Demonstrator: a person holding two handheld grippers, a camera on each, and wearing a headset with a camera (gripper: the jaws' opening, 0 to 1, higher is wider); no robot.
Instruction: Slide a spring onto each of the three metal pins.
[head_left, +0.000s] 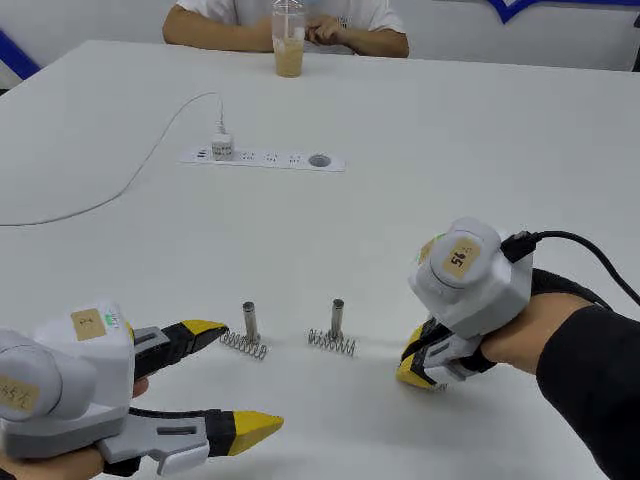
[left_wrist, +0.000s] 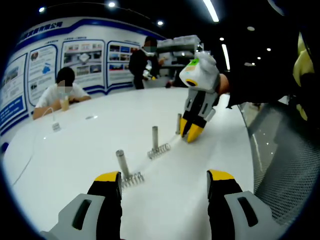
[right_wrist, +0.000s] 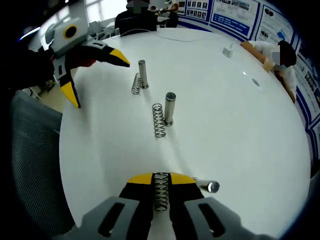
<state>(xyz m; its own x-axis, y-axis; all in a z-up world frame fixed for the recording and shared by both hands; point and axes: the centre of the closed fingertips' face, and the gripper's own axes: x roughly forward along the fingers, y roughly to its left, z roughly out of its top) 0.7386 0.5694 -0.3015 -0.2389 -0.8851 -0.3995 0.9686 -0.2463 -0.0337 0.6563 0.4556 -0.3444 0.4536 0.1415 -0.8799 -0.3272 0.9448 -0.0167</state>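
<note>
**Left gripper (head_left: 232, 378) spread wide, right gripper (head_left: 413, 372) pinched on a spring**

Nearest in the head view, at the bottom left corner, the left gripper is held low over the white table (head_left: 420, 180). Its yellow-tipped jaws are set well apart, with nothing between them. In the left gripper view the same wide gap is seen, and the near pin (left_wrist: 121, 162) stands upright just ahead of the left jaw. The near spring (left_wrist: 132, 178) lies flat at that pin's foot.

The middle pin (head_left: 337, 318) is also upright. The middle spring (head_left: 332, 343) lies on its side against the pin's base, on the table and not threaded.

At the right of the head view the right gripper is tipped downward, its tips at the table surface. In the right gripper view its jaws are pressed together on the held spring (right_wrist: 160, 192), which is gripped lengthwise between the yellow tips. The third pin (right_wrist: 210, 186) is seen just beside those tips. In the left gripper view it stands upright, close against the right gripper's tips. Whether the held spring touches it cannot be told.

Farther back, a white power strip (head_left: 262, 158) lies on the table with a plug (head_left: 222, 147) and a cable (head_left: 130, 180) attached. A cup (head_left: 288, 40) of beige drink stands before a seated person (head_left: 350, 20) at the far edge.
</note>
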